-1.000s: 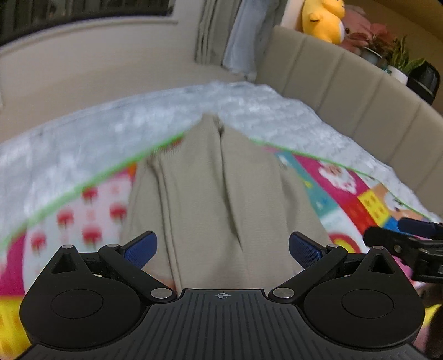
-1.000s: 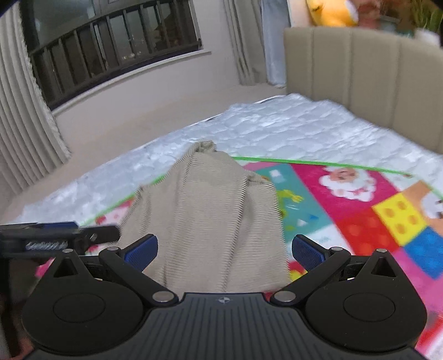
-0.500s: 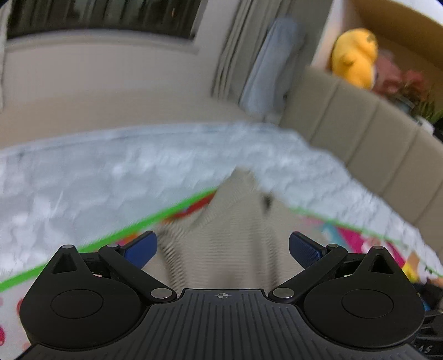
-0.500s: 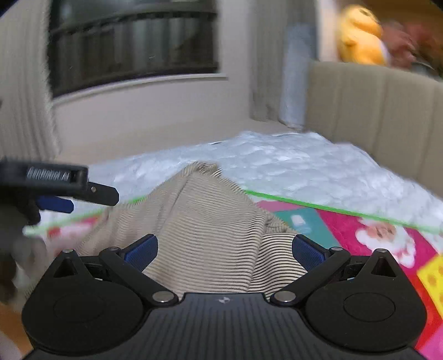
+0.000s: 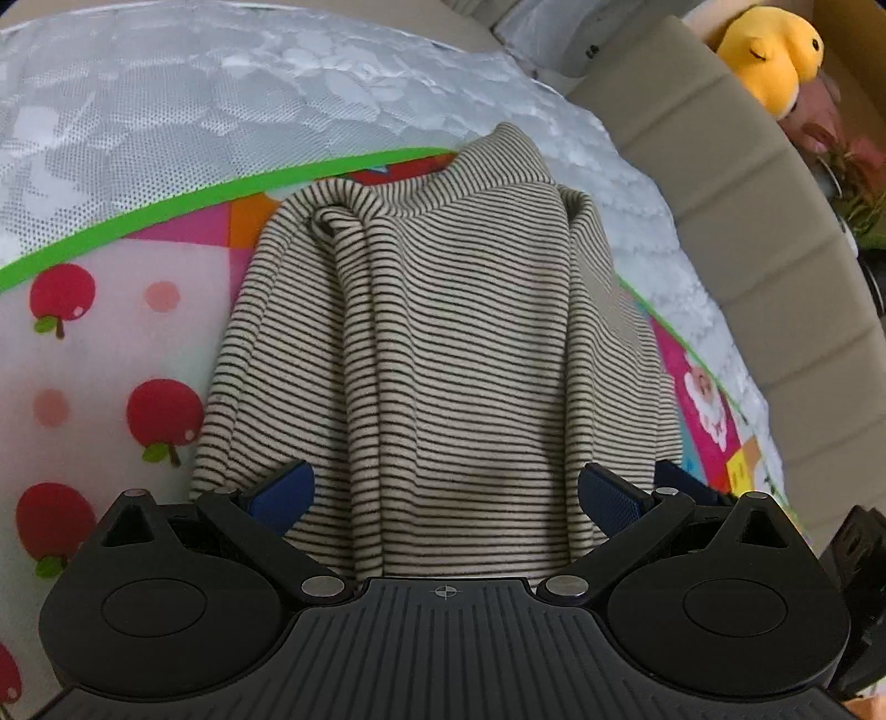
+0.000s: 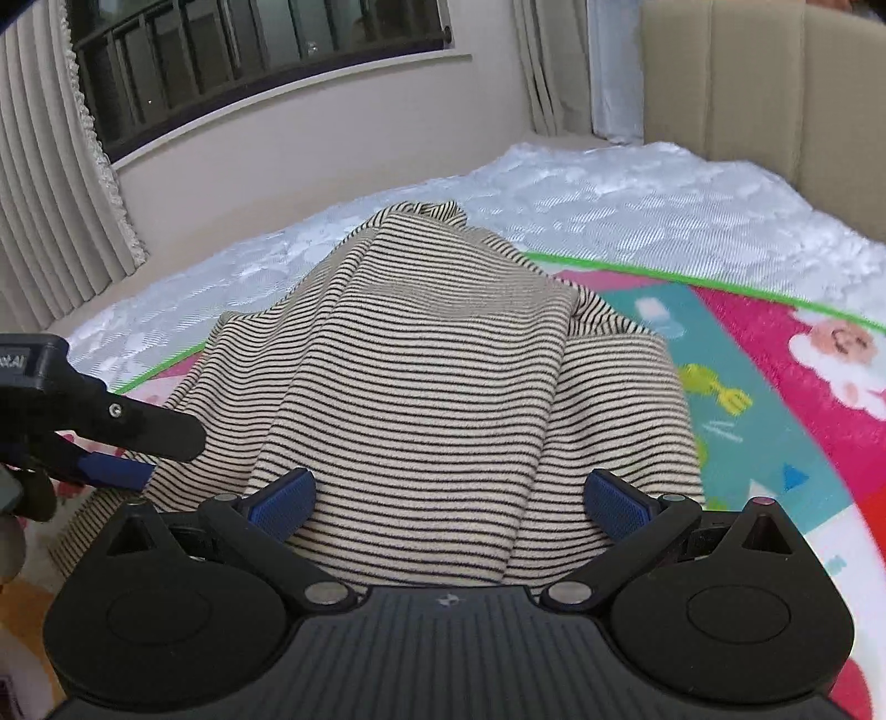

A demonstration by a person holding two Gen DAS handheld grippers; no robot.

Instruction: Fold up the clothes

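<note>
A beige top with thin black stripes (image 5: pixel 454 332) lies loosely folded on a colourful play mat (image 5: pixel 111 343), its neck end pointing away from me. My left gripper (image 5: pixel 446 495) hovers open over the near hem, the blue pads (image 5: pixel 279 493) wide apart with the cloth lying between them. In the right wrist view the same striped top (image 6: pixel 443 387) fills the middle. My right gripper (image 6: pixel 448 504) stands open over its near edge, gripping nothing. The left gripper (image 6: pixel 155 457) shows at the left edge, beside the top's left hem.
The play mat with its green border (image 6: pixel 692 277) lies on a white quilted mattress (image 6: pixel 609 188). A padded beige headboard (image 5: pixel 747 232) runs along the right, with a yellow plush toy (image 5: pixel 769 50) above it. A barred window (image 6: pixel 249 50) and curtains (image 6: pixel 50 183) stand behind.
Both grippers have moved in closer over the near end of the striped top. The left view swung up and then tipped down onto it. Both stay open.
</note>
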